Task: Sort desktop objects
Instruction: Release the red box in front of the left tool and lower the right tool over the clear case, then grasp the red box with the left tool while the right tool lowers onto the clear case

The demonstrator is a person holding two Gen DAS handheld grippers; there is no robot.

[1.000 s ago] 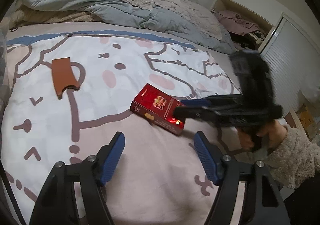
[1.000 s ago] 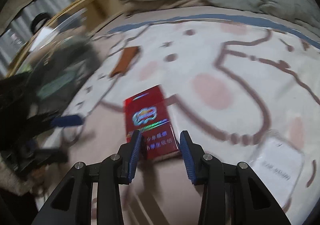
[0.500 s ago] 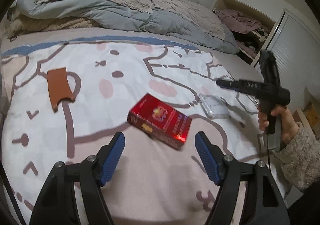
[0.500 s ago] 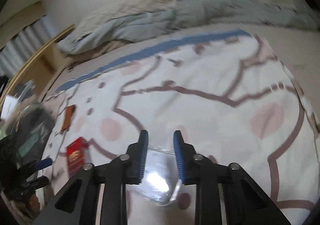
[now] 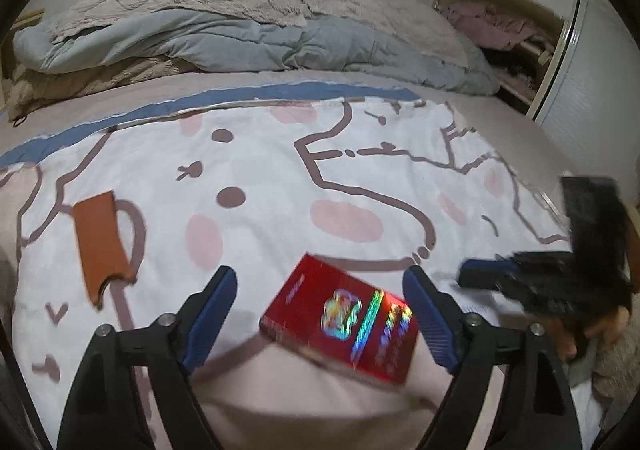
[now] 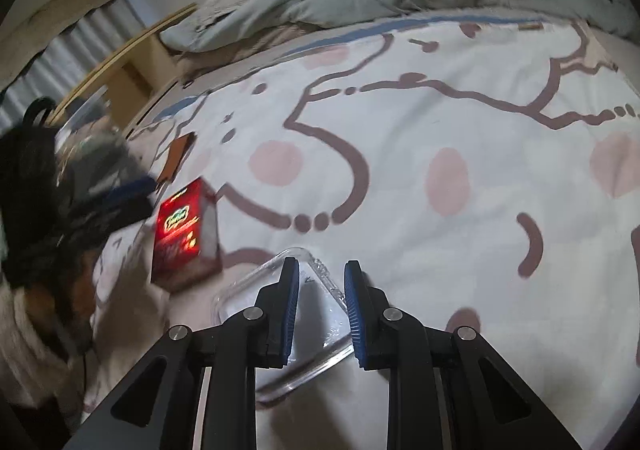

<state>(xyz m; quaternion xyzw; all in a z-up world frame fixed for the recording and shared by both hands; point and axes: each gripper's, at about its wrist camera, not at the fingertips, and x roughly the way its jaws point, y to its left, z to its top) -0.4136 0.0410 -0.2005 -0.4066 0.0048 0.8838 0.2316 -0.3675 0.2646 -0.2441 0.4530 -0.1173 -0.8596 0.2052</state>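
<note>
Spreading wider, the left tongs (image 5: 320, 314) are straddling the red box (image 5: 340, 324) lying on the bed (image 5: 260, 177), their pads clear of it. The right tongs (image 6: 322, 304) are standing narrowly apart, above the clear plastic case (image 6: 316, 346), just right of the box; whether they are pinching it I cannot tell.

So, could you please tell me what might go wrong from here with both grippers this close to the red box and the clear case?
1. The left gripper, jaws opening, straddles the red box lying askew between its fingers, so a closing pinch may catch corners and twist it.
2. The right gripper sits over the clear plastic case; its glossy surface could slip.
3. Both lie on a soft bedsheet that may bunch.
</note>
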